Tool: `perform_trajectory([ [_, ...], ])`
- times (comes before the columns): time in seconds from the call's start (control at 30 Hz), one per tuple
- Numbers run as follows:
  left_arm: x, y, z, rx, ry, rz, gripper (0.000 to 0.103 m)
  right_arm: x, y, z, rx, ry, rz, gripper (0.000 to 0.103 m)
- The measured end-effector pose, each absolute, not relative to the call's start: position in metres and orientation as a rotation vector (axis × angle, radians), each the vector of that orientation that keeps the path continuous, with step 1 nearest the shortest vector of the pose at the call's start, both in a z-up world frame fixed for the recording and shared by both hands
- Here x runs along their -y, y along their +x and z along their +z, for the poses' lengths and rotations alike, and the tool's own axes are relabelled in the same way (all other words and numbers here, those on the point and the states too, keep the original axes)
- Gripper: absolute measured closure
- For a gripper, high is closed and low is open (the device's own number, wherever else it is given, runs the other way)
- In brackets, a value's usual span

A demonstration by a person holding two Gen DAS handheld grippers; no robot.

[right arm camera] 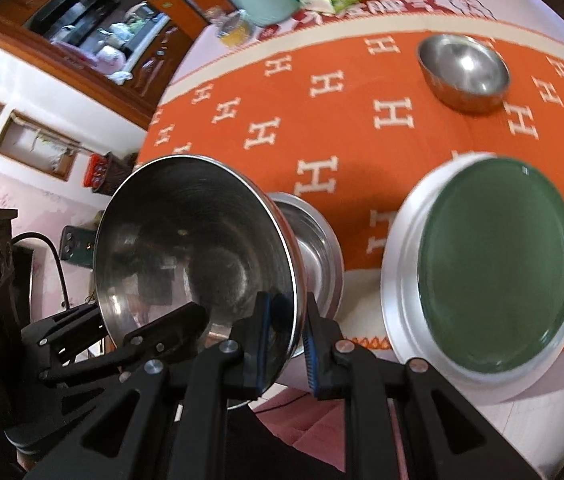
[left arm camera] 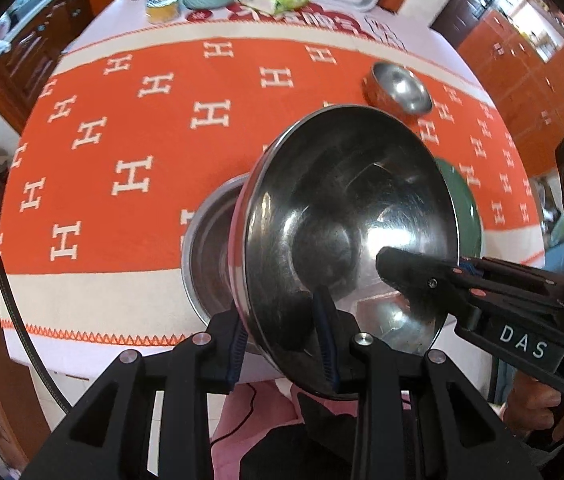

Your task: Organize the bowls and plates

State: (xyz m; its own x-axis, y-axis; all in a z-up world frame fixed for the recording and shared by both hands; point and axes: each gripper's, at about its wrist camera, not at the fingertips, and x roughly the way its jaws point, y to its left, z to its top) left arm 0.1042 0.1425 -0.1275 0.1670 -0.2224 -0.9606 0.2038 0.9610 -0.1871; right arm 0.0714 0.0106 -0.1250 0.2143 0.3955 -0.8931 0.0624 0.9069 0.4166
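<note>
Steel bowl (left arm camera: 346, 240) is held tilted on edge above the worktop (left arm camera: 121, 280), mouth toward the left wrist camera, rim clamped by left gripper (left arm camera: 282, 344) fingers. From the right wrist, right gripper (right arm camera: 286, 344) fingers are seen clamped on its opposite rim, beside green plate (right arm camera: 498, 264).

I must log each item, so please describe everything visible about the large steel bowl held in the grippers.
The large steel bowl is shiny, scratched metal with a rolled rim and flat bottom, empty inside. It is tilted on edge above a second steel bowl on the table. The left gripper and right gripper pinch its rim.
</note>
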Motion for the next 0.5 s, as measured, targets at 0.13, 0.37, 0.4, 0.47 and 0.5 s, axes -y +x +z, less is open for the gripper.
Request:
perform_trajectory([
  [0.13, -0.143, 0.108, -0.144, -1.406, 0.02, -0.346, 0.074, -0.014, 0.07, -0.14, -1.372, 0.424, 0.191, 0.085],
  [0.37, -0.142, 0.114, -0.169, -1.433, 0.089, -0.416, 0.072, -0.023, 0.069, -0.163, -1.405, 0.423, 0.104, 0.084],
  [0.4, -0.142, 0.114, -0.172, -1.435, 0.101, -0.424, 0.071, -0.023, 0.069, -0.165, -1.407, 0.426, 0.098, 0.084],
  [0.47, -0.143, 0.116, -0.175, -1.435, 0.111, -0.436, 0.07, -0.025, 0.069, -0.167, -1.401, 0.433, 0.087, 0.084],
  [0.5, -0.144, 0.117, -0.176, -1.433, 0.114, -0.441, 0.07, -0.025, 0.069, -0.168, -1.396, 0.437, 0.084, 0.084],
])
